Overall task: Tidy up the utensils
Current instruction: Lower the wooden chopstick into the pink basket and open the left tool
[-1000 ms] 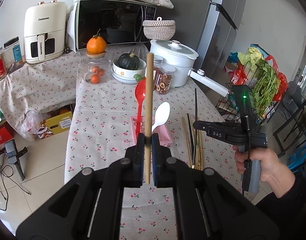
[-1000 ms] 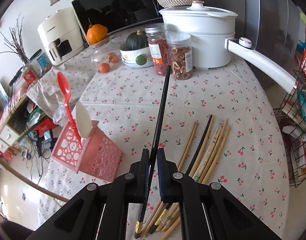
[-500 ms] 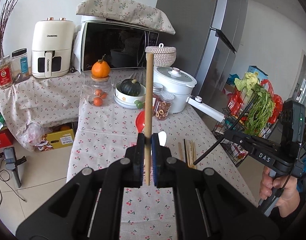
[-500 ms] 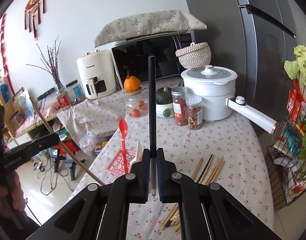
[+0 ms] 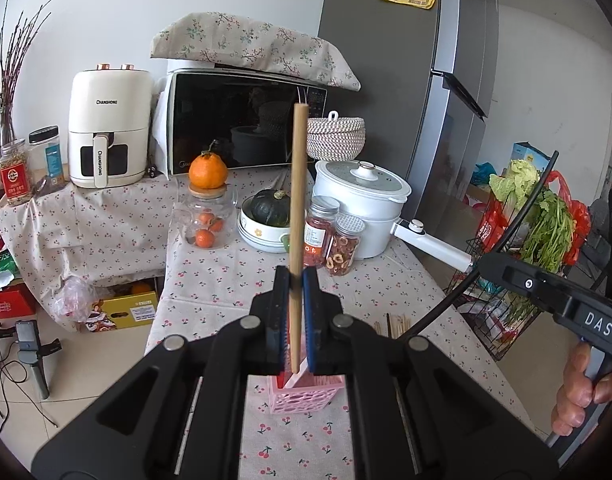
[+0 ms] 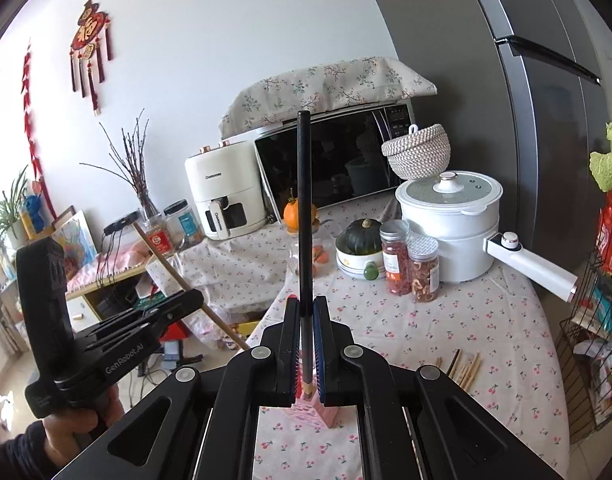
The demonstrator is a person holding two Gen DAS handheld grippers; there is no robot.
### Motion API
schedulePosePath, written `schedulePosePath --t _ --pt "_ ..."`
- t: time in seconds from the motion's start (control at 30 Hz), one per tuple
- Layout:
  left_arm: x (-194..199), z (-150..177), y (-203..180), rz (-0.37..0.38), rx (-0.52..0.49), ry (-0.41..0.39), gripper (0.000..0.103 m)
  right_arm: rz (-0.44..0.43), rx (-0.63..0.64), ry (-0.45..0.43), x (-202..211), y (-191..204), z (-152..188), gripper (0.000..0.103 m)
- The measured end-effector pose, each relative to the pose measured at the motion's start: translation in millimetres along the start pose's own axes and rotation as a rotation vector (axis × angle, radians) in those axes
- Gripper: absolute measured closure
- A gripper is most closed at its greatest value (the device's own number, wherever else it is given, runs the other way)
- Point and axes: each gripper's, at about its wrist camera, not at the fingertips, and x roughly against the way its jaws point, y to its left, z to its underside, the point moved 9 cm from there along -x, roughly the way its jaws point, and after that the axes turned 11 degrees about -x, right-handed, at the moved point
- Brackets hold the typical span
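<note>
Above the pink holder (image 5: 306,394), each claw (left (image 5: 294,322), right (image 6: 305,344)) pinches an upright chopstick.

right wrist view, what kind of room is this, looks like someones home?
Most likely a home kitchen or dining corner: a microwave under a floral cover, a white air fryer and a tall grey fridge stand around a table with a cherry-print cloth.
</note>
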Motion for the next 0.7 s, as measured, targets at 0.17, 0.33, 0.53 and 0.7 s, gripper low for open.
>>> schedulePosePath --t 0.17,0.33,0.53,0.7 --pt "-23 14 -4 0.006 -0.017 0.085 0.095 0.005 -0.017 0.023 -19 0 5 0.097" --pt "-41 27 -5 0.026 0.002 0.164 0.095 0.027 -0.031 0.063 -39 -6 14 0.097" --pt "-51 32 -6 0.033 0.010 0.191 0.095 0.044 -0.068 0.125 -62 -18 27 0.096" --pt "-54 33 -9 0.024 -0.004 0.189 0.095 0.051 -0.086 0.154 -74 -23 33 0.096"
